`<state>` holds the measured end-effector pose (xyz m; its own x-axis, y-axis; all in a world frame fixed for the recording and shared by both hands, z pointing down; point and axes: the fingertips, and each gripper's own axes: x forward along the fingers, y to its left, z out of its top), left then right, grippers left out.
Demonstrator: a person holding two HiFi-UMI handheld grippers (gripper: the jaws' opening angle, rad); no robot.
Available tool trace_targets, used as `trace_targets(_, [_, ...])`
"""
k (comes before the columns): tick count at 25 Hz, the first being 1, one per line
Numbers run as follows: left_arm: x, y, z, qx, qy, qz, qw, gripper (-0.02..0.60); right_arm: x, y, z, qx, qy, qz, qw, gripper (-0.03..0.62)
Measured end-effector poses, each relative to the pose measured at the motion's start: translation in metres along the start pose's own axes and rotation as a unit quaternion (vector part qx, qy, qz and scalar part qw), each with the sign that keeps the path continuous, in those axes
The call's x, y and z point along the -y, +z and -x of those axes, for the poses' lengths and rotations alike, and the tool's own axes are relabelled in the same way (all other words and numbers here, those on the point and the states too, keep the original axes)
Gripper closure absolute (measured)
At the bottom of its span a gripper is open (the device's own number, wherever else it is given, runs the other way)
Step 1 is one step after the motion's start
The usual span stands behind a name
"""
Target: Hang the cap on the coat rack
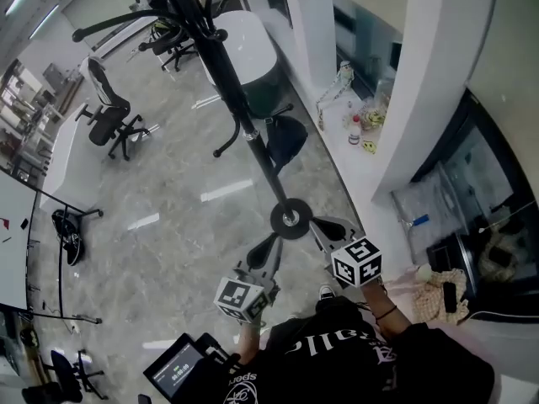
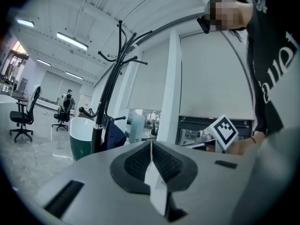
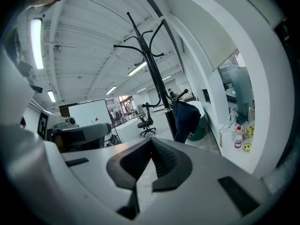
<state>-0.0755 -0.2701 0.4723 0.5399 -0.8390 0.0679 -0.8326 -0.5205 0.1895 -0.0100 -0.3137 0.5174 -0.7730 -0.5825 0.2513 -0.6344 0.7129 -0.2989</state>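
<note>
Two grippers, both closed and empty | left gripper (image 1: 268,251) and right gripper (image 1: 327,228) hover by the coat rack (image 1: 221,74) base | cap (image 1: 285,141) hangs on a low hook; task likely done, hence free jaws.

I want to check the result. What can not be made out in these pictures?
- The hook tip under the cap: covered by the cap itself, every view.
- Top of the coat rack: cut off by the head view's upper edge.
- Label of the bottle: too small, right gripper view.
</note>
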Motion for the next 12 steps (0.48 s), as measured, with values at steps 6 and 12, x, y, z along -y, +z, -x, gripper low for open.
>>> trace_targets(6, [-0.009,-0.003,0.056,0.009,-0.004,-0.001,0.9999,0.577,-0.051,-0.016,-0.005,0.003,-0.001,-0.011,1.000,0.578])
trace_targets(12, [-0.019,-0.002,0.123,0.010,-0.008,0.004,0.9999,0.577,-0.115,-0.031,-0.005,0.017,-0.010,-0.029,0.999,0.578])
